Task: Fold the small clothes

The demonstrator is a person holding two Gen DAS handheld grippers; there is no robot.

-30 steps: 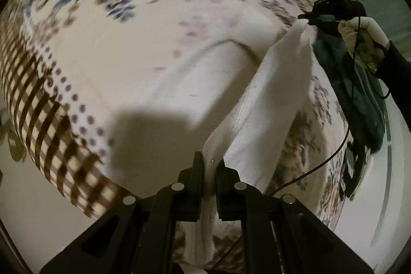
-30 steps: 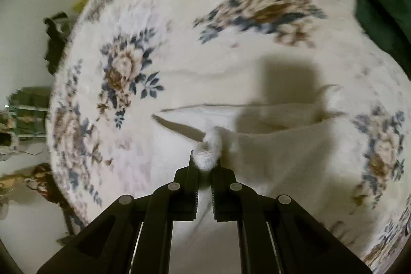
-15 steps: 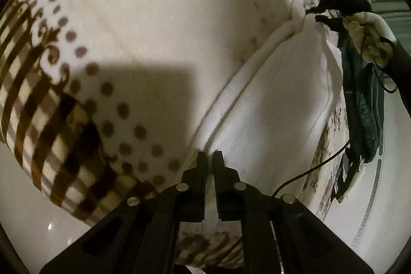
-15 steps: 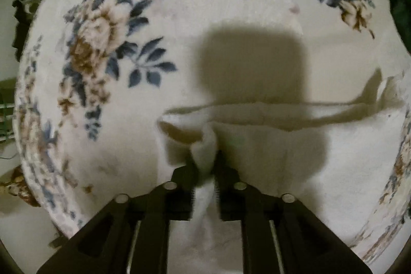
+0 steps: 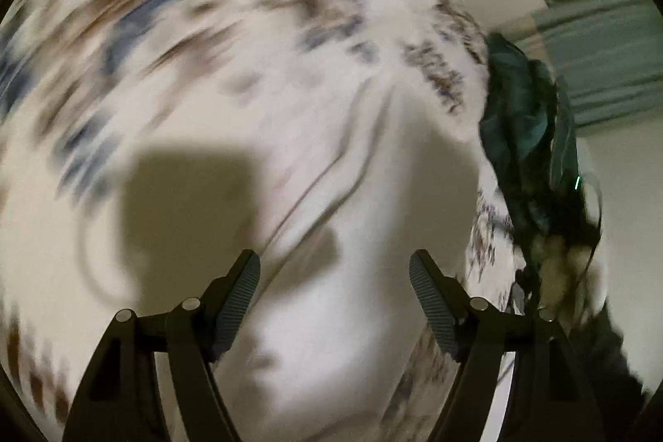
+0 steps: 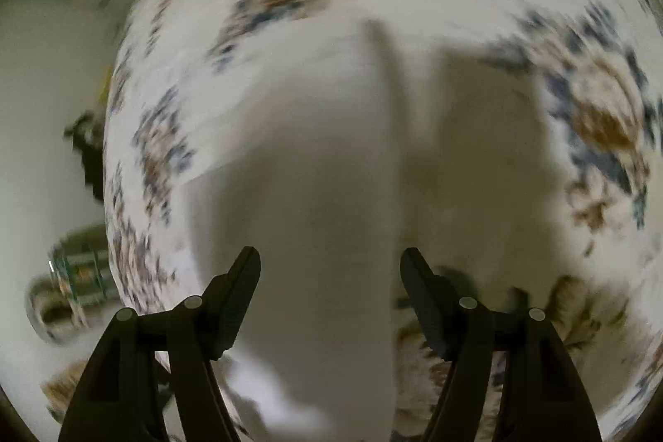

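A small white garment (image 5: 356, 235) lies folded on a floral blanket (image 5: 215, 40). In the left wrist view my left gripper (image 5: 335, 278) is open and empty, its fingers spread just above the near part of the cloth. In the right wrist view the same white garment (image 6: 331, 160) lies below my right gripper (image 6: 330, 276), which is also open and empty. Both views are blurred by motion.
A dark green garment (image 5: 522, 127) lies in a heap on the blanket's right edge in the left wrist view. Beyond the blanket's edge is pale floor (image 6: 45, 110), with a dark object (image 6: 89, 152) and some clutter (image 6: 70, 284) at the left.
Both grippers have let go of the white garment and opened wide. The cloth now lies flat on the blanket. Both cameras have swung, blurring the views.
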